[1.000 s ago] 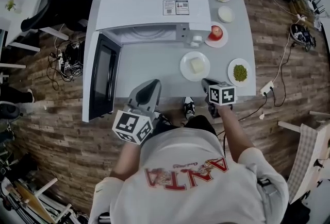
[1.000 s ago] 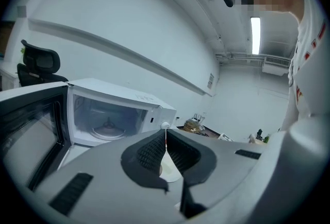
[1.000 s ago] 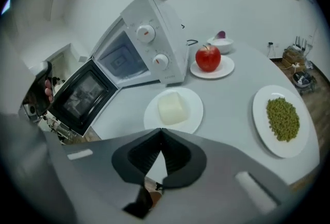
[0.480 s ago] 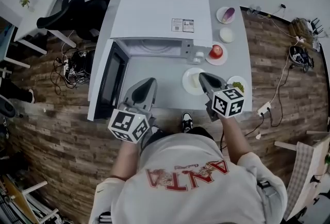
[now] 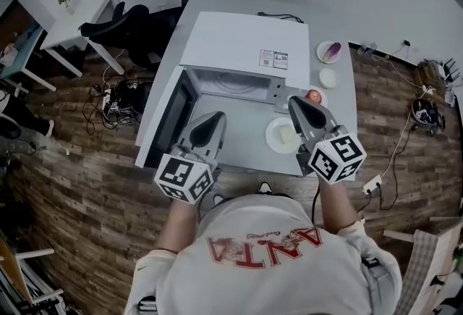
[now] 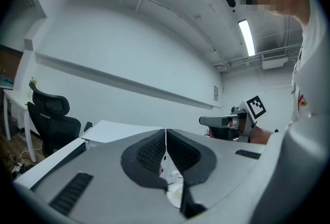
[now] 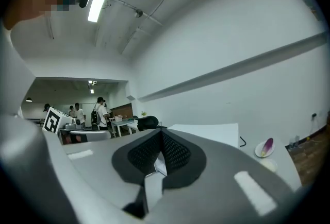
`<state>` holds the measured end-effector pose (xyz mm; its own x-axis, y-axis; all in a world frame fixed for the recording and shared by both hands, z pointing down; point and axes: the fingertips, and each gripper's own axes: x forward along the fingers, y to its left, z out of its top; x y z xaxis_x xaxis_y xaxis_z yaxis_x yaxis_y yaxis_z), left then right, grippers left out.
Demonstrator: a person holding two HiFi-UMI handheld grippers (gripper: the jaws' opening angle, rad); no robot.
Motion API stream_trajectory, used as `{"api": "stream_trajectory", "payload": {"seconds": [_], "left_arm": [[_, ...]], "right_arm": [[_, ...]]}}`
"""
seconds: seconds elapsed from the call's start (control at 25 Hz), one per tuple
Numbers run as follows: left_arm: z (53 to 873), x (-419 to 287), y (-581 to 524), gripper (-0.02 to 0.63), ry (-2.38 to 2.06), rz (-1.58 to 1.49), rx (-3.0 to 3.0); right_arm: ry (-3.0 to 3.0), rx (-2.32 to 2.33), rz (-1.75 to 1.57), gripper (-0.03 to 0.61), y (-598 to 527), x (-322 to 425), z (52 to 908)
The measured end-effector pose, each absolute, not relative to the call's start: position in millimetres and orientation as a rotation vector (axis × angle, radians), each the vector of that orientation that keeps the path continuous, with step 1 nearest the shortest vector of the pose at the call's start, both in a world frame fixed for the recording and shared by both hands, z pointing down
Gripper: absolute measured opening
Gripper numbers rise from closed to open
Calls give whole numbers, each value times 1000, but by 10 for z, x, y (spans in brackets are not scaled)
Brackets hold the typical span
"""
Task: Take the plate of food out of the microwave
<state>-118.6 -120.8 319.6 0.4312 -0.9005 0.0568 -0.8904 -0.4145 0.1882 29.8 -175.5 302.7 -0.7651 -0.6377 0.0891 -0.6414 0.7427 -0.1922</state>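
Note:
The white microwave (image 5: 242, 45) stands at the back of the grey table (image 5: 239, 147) with its door (image 5: 168, 122) swung open to the left; its cavity (image 5: 228, 83) shows only the turntable. A white plate with a pale square of food (image 5: 282, 137) lies on the table in front of the microwave's right end. My left gripper (image 5: 214, 118) hovers shut above the table in front of the cavity, holding nothing. My right gripper (image 5: 295, 102) is shut and empty too, raised over the plate's right side. Both gripper views show the jaws (image 6: 165, 133) (image 7: 161, 135) pressed together and pointing level across the room.
Right of the microwave sit a plate with a purple item (image 5: 330, 52), a small white dish (image 5: 328, 77) and a red item on a plate (image 5: 313, 96). A black chair (image 5: 145, 24) stands at the back left. Cables lie on the wood floor. People stand far off (image 7: 77, 112).
My right gripper has risen from the table's front edge and come forward over the food plate, now hiding the plate of green food. The left gripper has barely moved. The head view shifted.

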Motion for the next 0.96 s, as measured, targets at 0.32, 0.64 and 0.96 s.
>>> {"api": "stream_trajectory", "payload": {"seconds": [0.32,0.64,0.96], "left_arm": [[3120,-1184,-1159,14,-1585,-85,2513],[3103,-1183,-1160,14,-1572,-98,2520],[3086,-1201,-1139,14,-1561,-94,2522]], "right_arm": [[-2942,1006,282,2,-1688,131,3001],[-2944,983,268,1,-1662,74,3023],[-2940,967,251,1,-1598,18,3025]]}}
